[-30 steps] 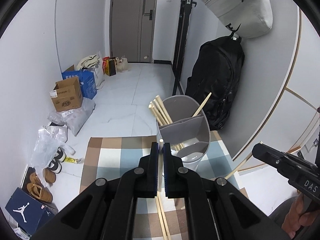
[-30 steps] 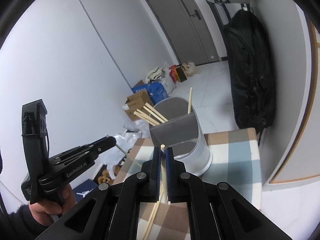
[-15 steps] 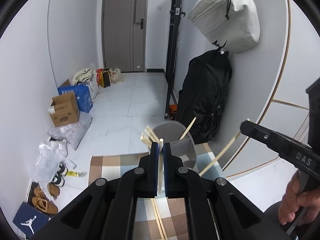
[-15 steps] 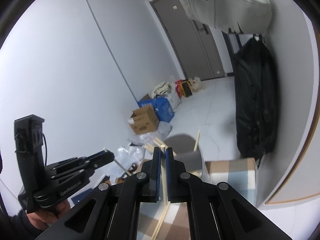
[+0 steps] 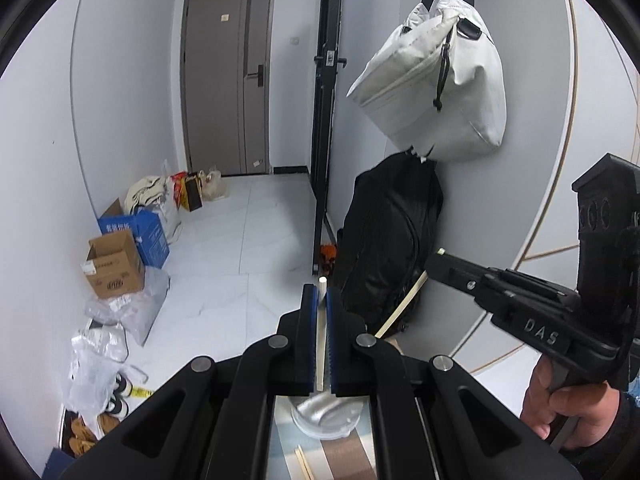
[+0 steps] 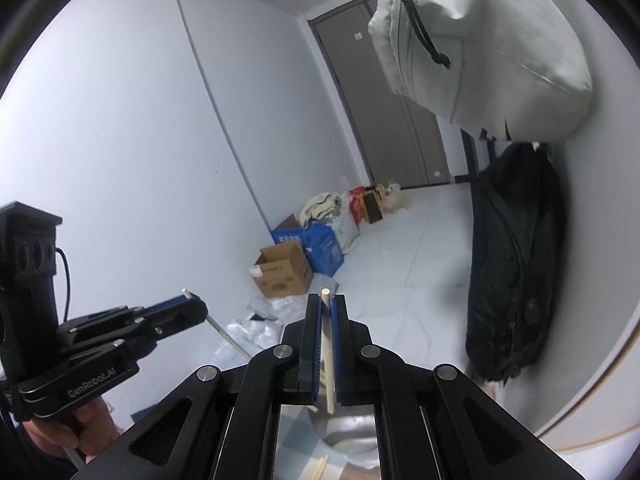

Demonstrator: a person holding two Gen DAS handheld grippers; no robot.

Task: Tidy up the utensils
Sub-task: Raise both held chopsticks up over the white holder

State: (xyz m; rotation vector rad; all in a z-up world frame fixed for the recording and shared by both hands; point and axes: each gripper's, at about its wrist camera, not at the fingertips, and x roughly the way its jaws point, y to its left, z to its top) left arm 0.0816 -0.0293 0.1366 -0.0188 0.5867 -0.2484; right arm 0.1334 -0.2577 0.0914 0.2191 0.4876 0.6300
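Left claw (image 5: 321,300): matte black linkage arms with blue ribbed pads, closed flat on a slim, pale wooden chopstick (image 5: 321,336) that stands upright between them, its round tip just above the pads. In the right wrist view this claw (image 6: 194,304) sits at the lower left, a person's hand (image 6: 72,428) on its grip. Right claw (image 6: 326,304): same build, likewise clamped on a second chopstick (image 6: 328,356), slightly tilted; in the left wrist view it (image 5: 434,260) enters from the right with the stick slanting down and left. Below both claws, at the bottom edge, a smooth grey cylindrical holder (image 5: 324,416) stands on a checked cloth (image 5: 348,456) over the table, with loose chopsticks (image 5: 302,462) lying beside it. Beyond: glossy white floor tiles (image 5: 248,248), a cardboard box (image 5: 114,264), a black backpack (image 5: 390,236) and a white fabric bag (image 5: 432,84) hanging on the wall.
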